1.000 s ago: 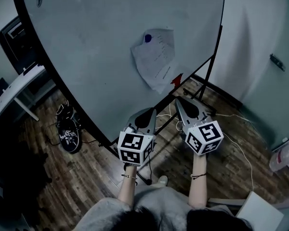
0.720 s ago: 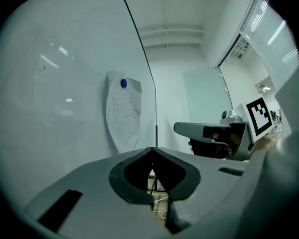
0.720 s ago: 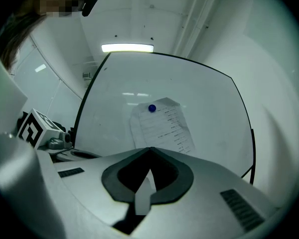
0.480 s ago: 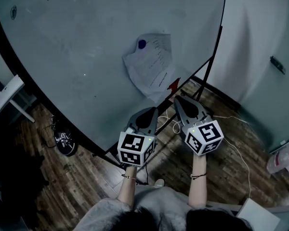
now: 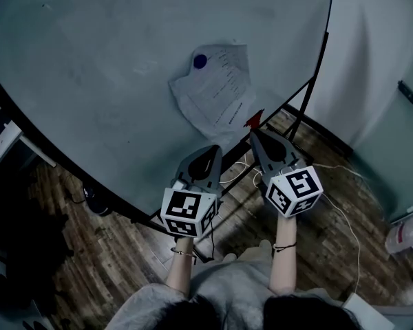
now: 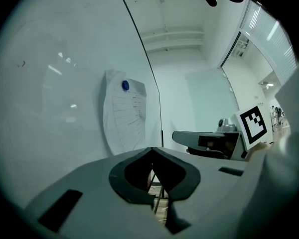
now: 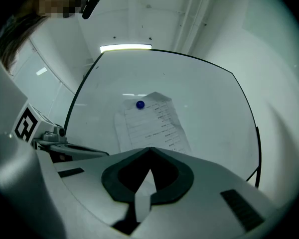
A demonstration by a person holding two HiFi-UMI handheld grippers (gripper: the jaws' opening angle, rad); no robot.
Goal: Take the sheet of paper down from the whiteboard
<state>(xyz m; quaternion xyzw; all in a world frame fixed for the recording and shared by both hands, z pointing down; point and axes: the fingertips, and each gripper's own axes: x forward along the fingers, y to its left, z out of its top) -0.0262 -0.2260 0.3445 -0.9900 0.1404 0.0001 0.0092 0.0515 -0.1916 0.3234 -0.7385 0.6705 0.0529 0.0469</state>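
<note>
Sheet of paper [image 5: 217, 91], held by a blue magnet [image 5: 200, 61] on the whiteboard [image 5: 110, 67], now nearer the left tool [image 5: 205, 153] and right tool [image 5: 256, 135], both closed and empty: approach under way.

Dark wood-plank floor [image 5: 103, 253] fills the lower frame; a pale wall [image 5: 378, 40] rises upper right; a ceiling strip light [image 7: 125, 47] glows.

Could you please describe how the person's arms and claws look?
The left claw and right claw are grey tapered shells, each carrying a white cube with black square markers. Forearms are unsleeved, with a thin dark band at each wrist.
</note>
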